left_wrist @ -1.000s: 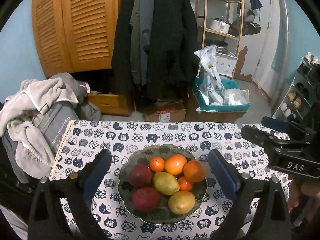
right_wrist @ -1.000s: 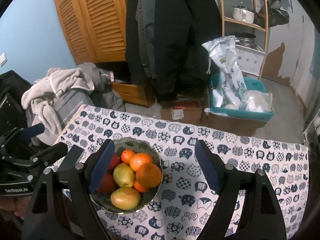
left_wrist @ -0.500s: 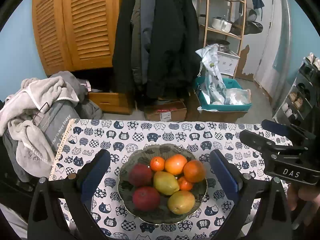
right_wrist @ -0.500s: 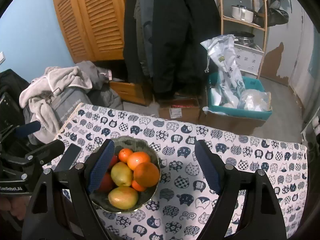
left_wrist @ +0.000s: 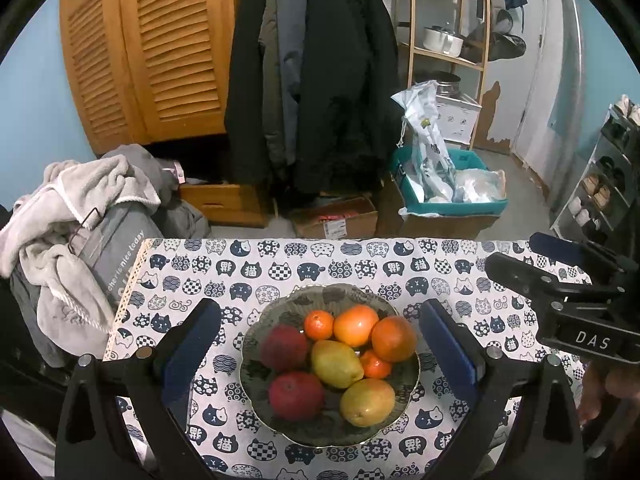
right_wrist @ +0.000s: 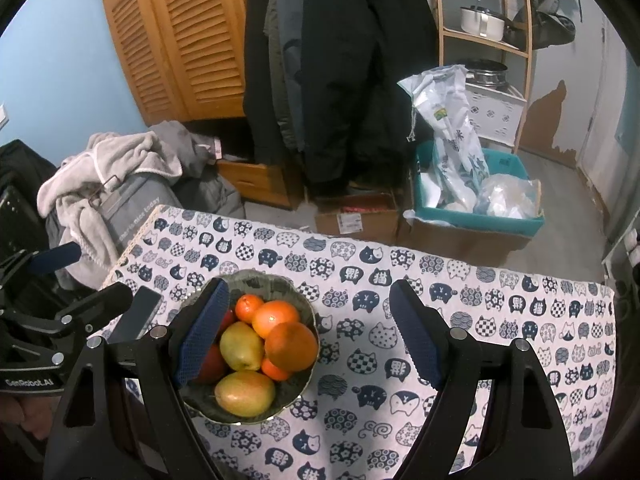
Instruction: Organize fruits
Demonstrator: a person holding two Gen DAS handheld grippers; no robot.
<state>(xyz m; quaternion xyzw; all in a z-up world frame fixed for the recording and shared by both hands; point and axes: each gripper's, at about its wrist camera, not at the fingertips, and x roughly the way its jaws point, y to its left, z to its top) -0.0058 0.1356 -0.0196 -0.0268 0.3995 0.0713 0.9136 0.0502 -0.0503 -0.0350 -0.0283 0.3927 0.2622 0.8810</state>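
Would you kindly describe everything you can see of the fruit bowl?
The bowl is shallow and greenish-grey with a wavy, scalloped rim, and looks like glazed ceramic or glass. It sits upright on the cat-print tablecloth, nearer the table's left end. It holds eight fruits in a heap: two red, two yellow-green pears, four orange ones. Neither gripper touches it; the left gripper frames it with open jaws.

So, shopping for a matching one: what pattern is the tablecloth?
Navy cat faces on white tablecloth, clearest in the right wrist view.

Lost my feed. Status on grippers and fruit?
Left gripper and right gripper open, empty. Fruits all in bowl on table. Nothing in the way.
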